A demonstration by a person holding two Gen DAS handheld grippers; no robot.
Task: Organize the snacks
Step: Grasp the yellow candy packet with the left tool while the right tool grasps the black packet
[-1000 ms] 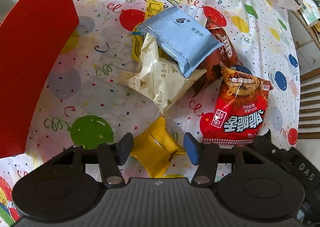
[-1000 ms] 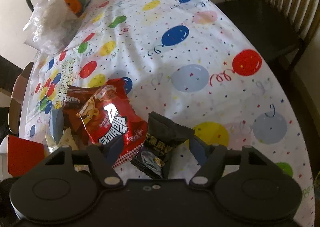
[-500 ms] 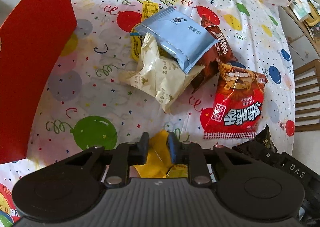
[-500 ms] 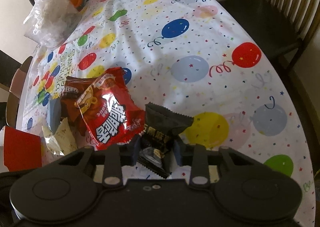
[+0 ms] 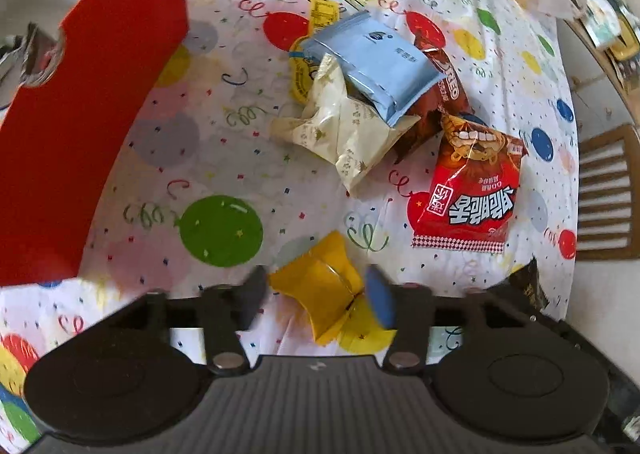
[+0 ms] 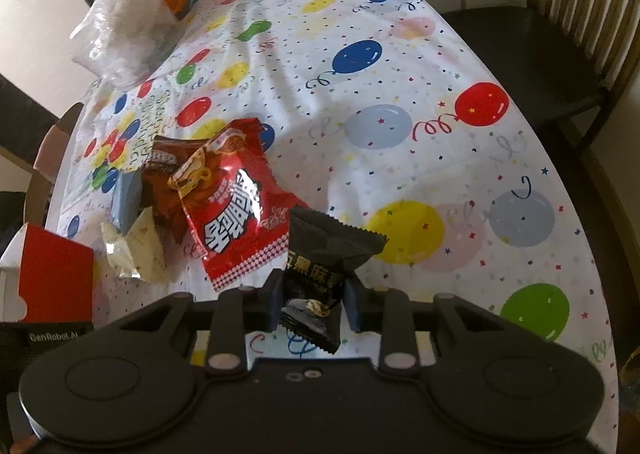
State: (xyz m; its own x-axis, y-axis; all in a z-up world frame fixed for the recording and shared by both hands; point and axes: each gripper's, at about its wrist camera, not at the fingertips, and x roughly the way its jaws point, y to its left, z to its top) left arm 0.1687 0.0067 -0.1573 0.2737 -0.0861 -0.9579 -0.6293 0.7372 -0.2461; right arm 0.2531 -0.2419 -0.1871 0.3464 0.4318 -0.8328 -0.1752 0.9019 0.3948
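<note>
On bench point(image 6: 400, 66) with balloon-print cloth: left gripper point(image 5: 318, 294) points steeply down, jaws opening, yellow snack packet point(image 5: 326, 294) between them, right pad touching it, left pad clear. Right gripper point(image 6: 314, 300) angled down, jaws closing, clamped on black sesame packet point(image 6: 320, 258), packet standing up out of jaws. Red chip bag point(image 5: 472, 194) lies flat just beyond. Pile further off: cream packet point(image 5: 348, 134), blue packet point(image 5: 380, 66), brown Oreo packet point(image 5: 436, 106) underneath. Red box point(image 5: 80, 126) stands at left edge.
</note>
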